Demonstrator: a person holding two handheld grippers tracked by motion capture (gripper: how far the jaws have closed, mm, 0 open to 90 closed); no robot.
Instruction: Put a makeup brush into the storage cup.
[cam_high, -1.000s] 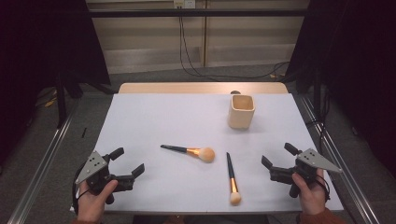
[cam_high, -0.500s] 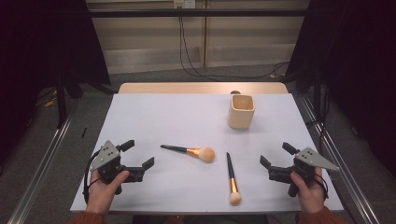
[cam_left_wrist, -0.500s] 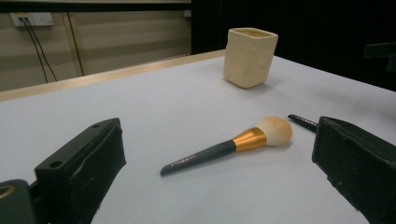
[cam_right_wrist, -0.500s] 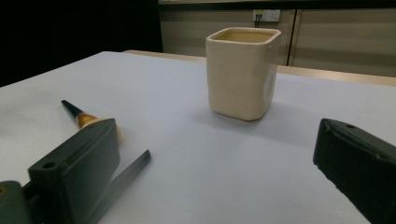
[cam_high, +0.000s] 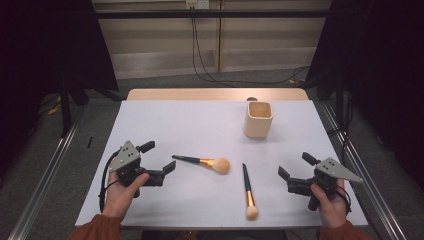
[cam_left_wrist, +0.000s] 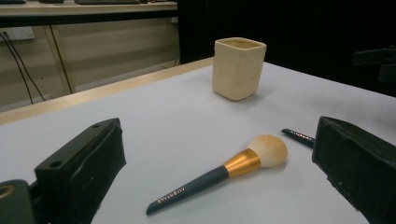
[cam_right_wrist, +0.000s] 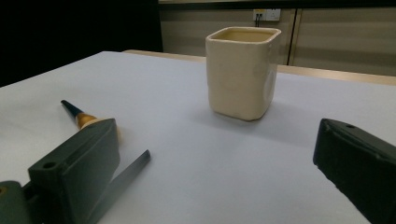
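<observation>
Two makeup brushes lie on the white table (cam_high: 190, 125). One brush (cam_high: 200, 161) has a dark handle, a gold ferrule and a tan head pointing right. The other brush (cam_high: 247, 189) lies lengthwise, head toward the front edge. A cream square cup (cam_high: 258, 119) stands upright at the back right. My left gripper (cam_high: 159, 157) is open just left of the first brush's handle tip. In the left gripper view that brush (cam_left_wrist: 219, 175) lies between my jaws, untouched. My right gripper (cam_high: 296, 166) is open, right of the second brush, and faces the cup (cam_right_wrist: 240, 72).
A bare wooden strip (cam_high: 215, 94) runs along the table's far edge. Metal rails (cam_high: 360, 165) flank both sides, with dark curtains and cables behind. In the right gripper view the second brush's handle (cam_right_wrist: 126, 179) lies beside my left jaw.
My left gripper has moved right and forward, up to the handle end of the first brush. The right gripper has hardly shifted. Brushes and cup stay put.
</observation>
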